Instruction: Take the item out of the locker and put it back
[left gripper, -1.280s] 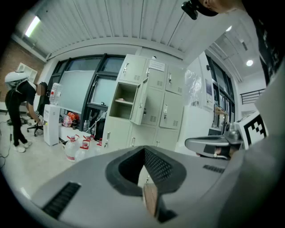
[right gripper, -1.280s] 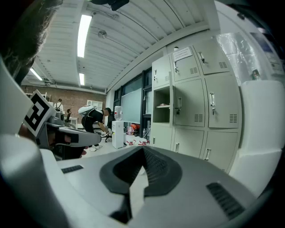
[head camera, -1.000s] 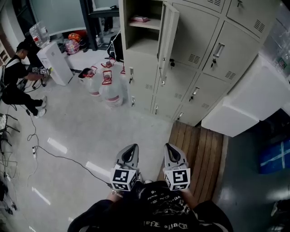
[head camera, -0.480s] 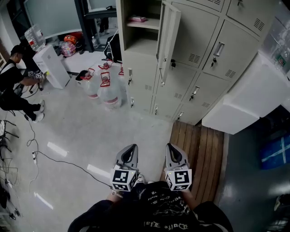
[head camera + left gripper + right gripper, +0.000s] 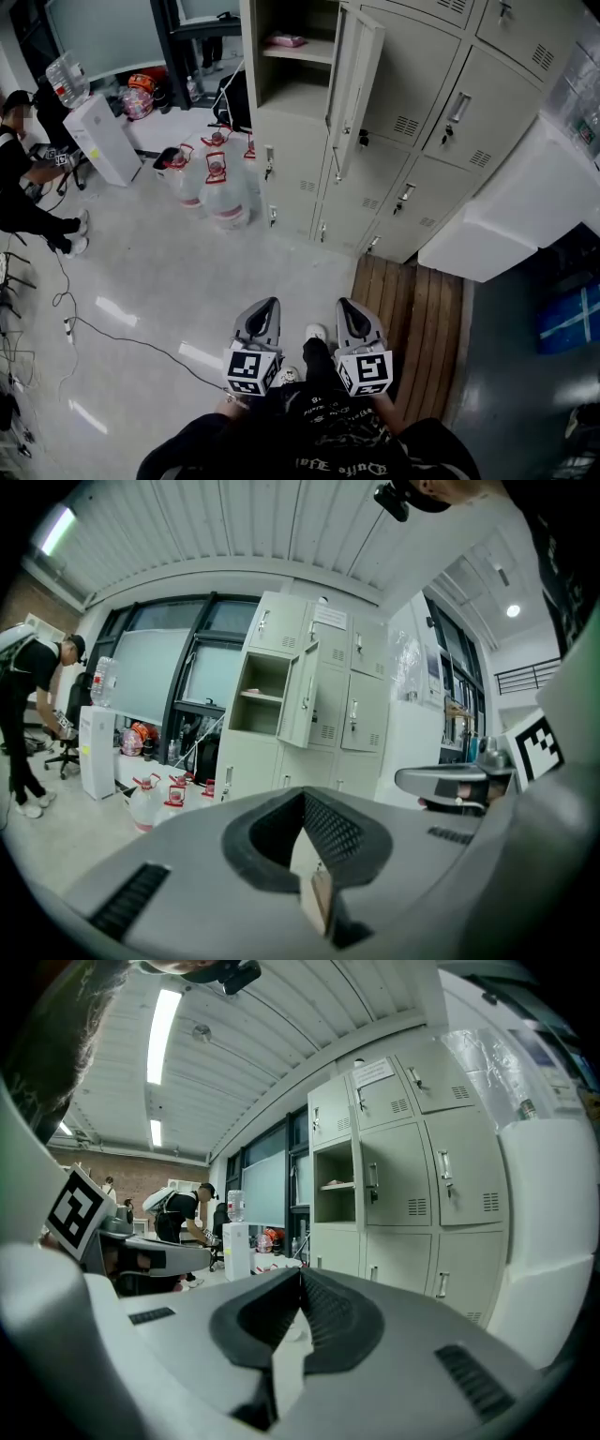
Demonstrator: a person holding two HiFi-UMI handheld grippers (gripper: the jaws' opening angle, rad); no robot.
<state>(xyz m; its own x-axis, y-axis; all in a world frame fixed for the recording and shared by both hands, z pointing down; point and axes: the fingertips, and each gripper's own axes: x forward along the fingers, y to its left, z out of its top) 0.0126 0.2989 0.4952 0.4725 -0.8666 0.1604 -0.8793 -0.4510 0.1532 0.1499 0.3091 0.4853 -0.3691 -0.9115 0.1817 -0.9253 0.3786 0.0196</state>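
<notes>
While the person stands on a pale floor (image 5: pixel 169 281) facing a bank of grey lockers (image 5: pixel 412 112), the left gripper (image 5: pixel 266 306) and right gripper (image 5: pixel 346 306) are held side by side low in front of the body, each with its jaws pressed together and nothing between them. One locker door (image 5: pixel 354 89) stands open, and a pink item (image 5: pixel 289 39) lies on the upper shelf inside, well apart from both grippers. Water jugs (image 5: pixel 216 183) stand beside the lockers, and another person (image 5: pixel 23 183) crouches at far left.
</notes>
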